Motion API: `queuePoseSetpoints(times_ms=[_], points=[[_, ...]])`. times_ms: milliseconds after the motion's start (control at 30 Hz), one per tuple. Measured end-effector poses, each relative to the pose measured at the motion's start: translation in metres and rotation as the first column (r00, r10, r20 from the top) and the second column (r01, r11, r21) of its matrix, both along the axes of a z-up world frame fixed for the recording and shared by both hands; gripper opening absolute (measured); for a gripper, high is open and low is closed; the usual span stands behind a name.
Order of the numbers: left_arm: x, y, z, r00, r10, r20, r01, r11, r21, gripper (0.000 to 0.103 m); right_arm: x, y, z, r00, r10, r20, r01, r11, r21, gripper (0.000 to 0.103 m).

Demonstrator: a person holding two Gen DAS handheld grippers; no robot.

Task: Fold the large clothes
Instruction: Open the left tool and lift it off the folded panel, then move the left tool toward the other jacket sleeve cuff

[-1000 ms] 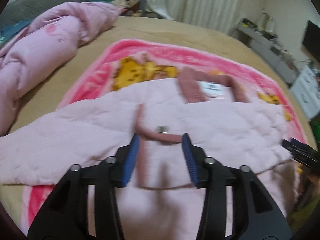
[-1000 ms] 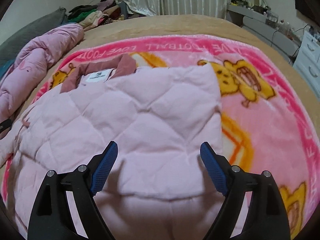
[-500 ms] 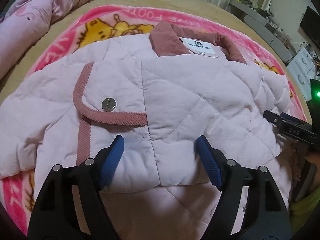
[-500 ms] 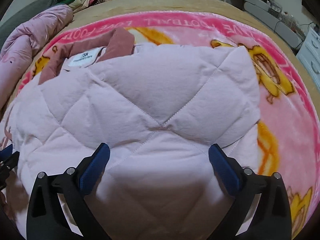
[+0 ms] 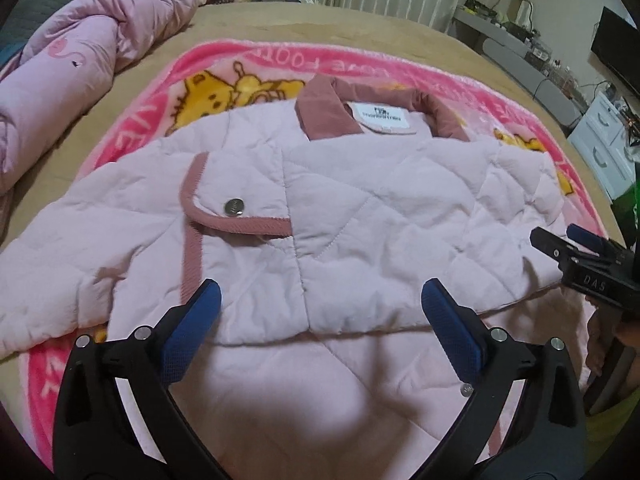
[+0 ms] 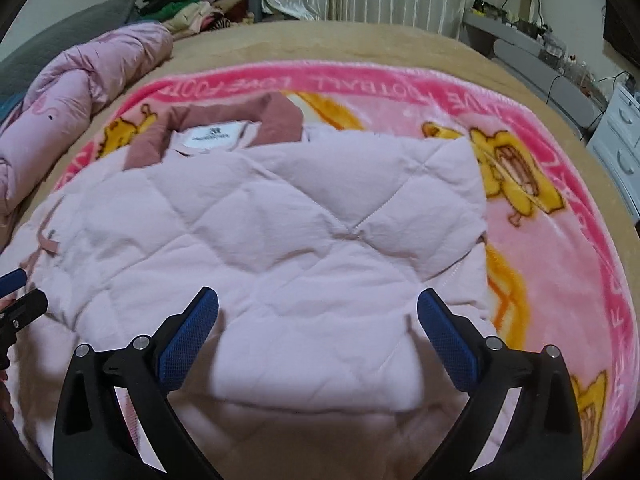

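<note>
A pale pink quilted jacket [image 5: 380, 220] lies on a pink cartoon blanket [image 5: 248, 56], its dusty-rose collar [image 5: 324, 112] and white label at the far end. A rose-trimmed pocket flap with a metal snap [image 5: 233, 207] faces up. The upper part is folded over the lower. My left gripper [image 5: 320, 292] hovers over the folded edge; its jaws are opening and nothing is pressed between them. My right gripper [image 6: 318, 296] stands open above the jacket [image 6: 280, 240], pads clear of the cloth. Each gripper shows in the other's view: the right gripper [image 5: 576, 248], the left gripper [image 6: 16, 292].
A rolled pink duvet [image 5: 80, 60] lies along the left of the tan bed [image 6: 360, 44]. A pile of clothes [image 6: 200, 12] sits at the bed's far end before curtains. White drawers [image 6: 620, 136] and a cluttered shelf stand to the right.
The left jaws have spread from narrow to wide over the pocket area. The right jaws widened a little. Both views closed in on the jacket, then eased back.
</note>
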State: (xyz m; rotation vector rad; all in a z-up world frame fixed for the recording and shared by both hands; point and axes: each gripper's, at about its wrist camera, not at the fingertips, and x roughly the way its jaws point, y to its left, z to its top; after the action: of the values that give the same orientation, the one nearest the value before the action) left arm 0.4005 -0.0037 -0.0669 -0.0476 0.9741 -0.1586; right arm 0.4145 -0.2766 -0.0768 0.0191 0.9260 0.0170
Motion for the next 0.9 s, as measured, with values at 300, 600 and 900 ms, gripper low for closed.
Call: queuePoseSetpoints(times_ms=[300, 600, 900], points=[[-0.024, 0.018, 0.028, 0.995, 0.067, 0.072, -0.069, 0.997, 0.031, 0.094, -0.029, 0.005, 0.026, 0.998, 0.003, 0.066, -0.006, 0.999, 0.044, 0.099], [-0.048, 0.035, 0.047, 0.985, 0.112, 0.13, -0.119, 0.992, 0.046, 0.094, -0.05, 0.017, 0.047, 0.994, 0.009, 0.108, -0.019, 0.996, 0.088, 0.099], [-0.066, 0.069, 0.056, 0.968, 0.18, 0.175, -0.194, 0.979, 0.064, 0.094, -0.06, 0.049, 0.064, 0.987, 0.048, 0.152, -0.062, 0.994, 0.092, 0.099]])
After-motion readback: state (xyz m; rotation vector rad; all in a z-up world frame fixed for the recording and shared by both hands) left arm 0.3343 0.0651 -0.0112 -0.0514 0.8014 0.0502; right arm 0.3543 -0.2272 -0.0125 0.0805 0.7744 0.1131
